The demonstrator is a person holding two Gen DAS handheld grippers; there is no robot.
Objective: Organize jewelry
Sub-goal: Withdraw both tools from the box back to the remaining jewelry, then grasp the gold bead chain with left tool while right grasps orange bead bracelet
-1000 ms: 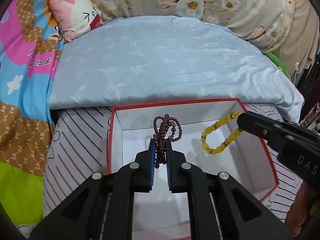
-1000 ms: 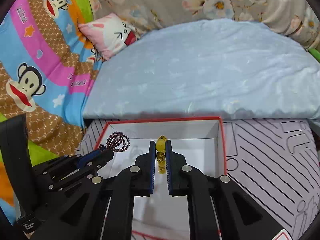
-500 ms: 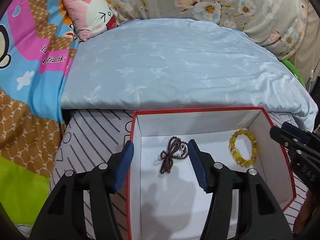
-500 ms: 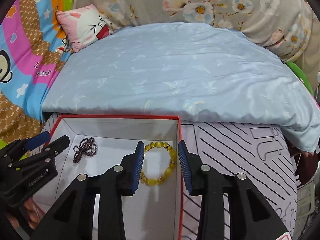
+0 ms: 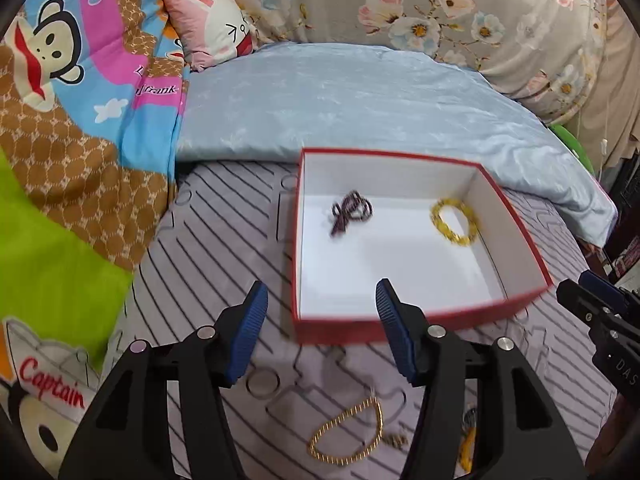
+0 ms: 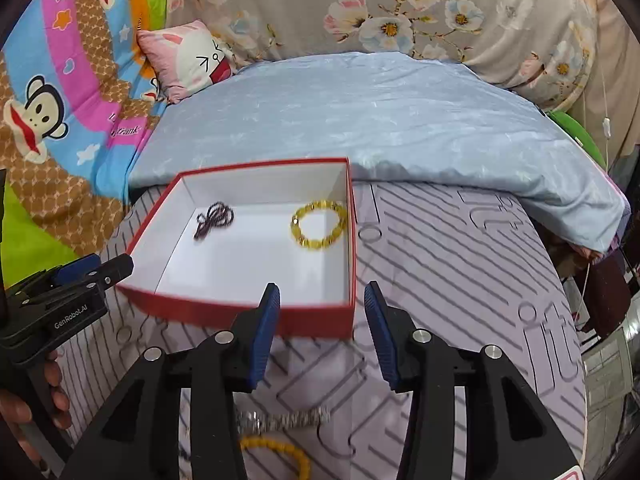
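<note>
Two surfaces | striped mat [image 5: 224,240] near | blue bedsheet [image 5: 360,100] beyond

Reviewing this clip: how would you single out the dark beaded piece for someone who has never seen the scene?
Find the red box with white inside, on the striped mat before the pale blue quilt. Two pieces lie near its far wall. The dark beaded piece is the maroon, bunched, twisted strand on the left; its neighbour, the yellow bead bracelet, is a bright open ring.
</note>
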